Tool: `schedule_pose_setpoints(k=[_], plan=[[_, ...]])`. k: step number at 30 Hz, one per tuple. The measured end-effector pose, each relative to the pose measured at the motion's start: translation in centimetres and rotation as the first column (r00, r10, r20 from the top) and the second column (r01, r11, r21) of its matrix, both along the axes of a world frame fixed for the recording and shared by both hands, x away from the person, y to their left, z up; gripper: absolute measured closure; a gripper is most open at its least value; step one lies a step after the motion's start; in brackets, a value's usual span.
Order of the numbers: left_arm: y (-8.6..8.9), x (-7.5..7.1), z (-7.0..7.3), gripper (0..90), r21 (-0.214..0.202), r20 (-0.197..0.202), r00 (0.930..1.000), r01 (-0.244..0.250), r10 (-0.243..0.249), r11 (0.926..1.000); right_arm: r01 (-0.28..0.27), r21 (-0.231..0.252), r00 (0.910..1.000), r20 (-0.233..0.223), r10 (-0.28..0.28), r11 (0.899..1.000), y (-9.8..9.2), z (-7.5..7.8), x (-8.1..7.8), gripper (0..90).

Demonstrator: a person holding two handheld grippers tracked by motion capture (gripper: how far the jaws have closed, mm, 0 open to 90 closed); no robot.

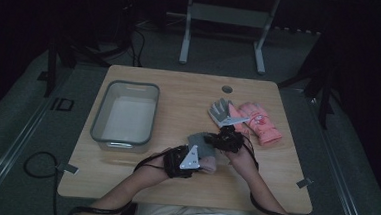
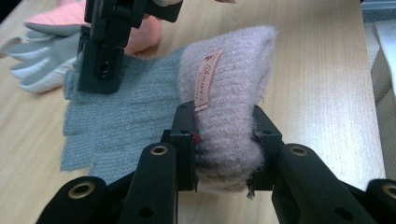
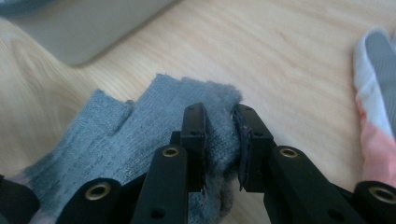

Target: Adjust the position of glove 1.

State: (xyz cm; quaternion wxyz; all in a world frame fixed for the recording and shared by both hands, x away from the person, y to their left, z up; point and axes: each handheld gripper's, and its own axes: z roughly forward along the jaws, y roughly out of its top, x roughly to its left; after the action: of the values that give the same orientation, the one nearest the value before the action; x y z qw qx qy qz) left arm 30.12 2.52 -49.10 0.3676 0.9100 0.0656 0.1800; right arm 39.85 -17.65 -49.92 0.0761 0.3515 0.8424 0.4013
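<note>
— Where's the glove?

— On the wooden desk (image 1: 139, 179), near the front edge, a grey knitted glove (image 2: 116, 116) with a fluffy pink cuff (image 2: 229, 107) lies stretched between my two grippers. My left gripper (image 2: 223, 149) is clenched on the pink cuff, with the cuff's label standing just above the jaws. My right gripper (image 3: 220, 140) is grasping the grey finger end, fabric bunched between its jaws.

— And around it?

— Just beyond the right gripper, a grey-and-white glove (image 1: 221, 113) and a pink glove (image 1: 260, 123) lie side by side, touching. A grey bin (image 1: 125, 116) sits to the left, well apart from the gloves. Seen from above, both hands meet at the desk's middle front.
</note>
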Motion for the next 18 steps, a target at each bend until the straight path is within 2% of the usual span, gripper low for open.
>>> schedule_pose_setpoints(k=[6,18], plan=[[1.1,0.5,1.9,69.0,0.025,0.008,1.0000,-0.003,0.003,0.9997,-0.019,0.020,0.9995,0.027,0.018,1.000,1.0,1.6,0.5,75.8],[3.0,1.4,4.1,69.0,0.058,0.025,0.9992,-0.032,0.030,0.9978,-0.058,0.028,0.9943,0.091,0.056,0.998,3.4,4.7,1.3,75.8]])
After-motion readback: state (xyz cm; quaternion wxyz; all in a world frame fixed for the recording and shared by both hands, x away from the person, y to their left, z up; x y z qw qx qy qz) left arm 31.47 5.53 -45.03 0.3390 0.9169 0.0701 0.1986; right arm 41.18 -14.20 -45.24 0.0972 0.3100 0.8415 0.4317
